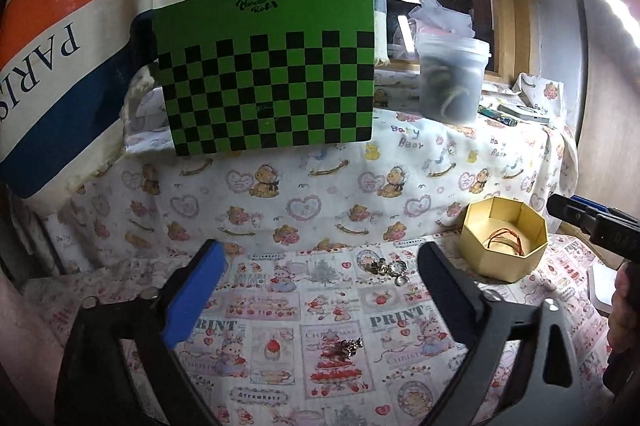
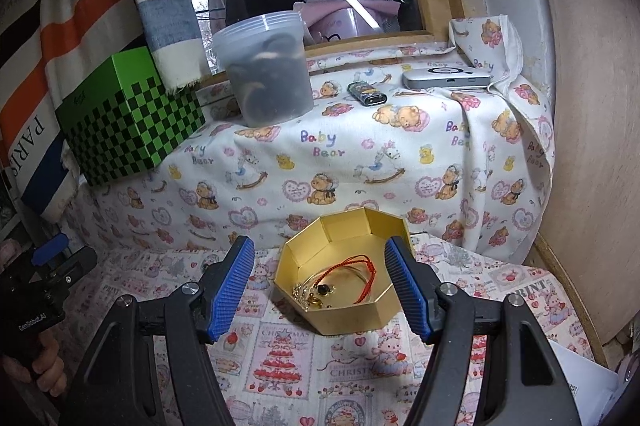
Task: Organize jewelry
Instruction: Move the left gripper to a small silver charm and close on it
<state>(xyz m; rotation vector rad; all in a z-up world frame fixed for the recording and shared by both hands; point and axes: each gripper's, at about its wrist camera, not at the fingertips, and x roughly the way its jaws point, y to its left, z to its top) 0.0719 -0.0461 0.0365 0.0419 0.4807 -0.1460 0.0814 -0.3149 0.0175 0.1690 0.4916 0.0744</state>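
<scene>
Printed surface: gold box partly filled, both claws released.
Next: left claw onto near charm; right claw flanking box, ungripped.

Small trinket on the cloth: too small to identify. Cluster beyond it partly behind a gripper finger. Tub contents murky through frosted plastic. White slab cut off at right edge.
</scene>
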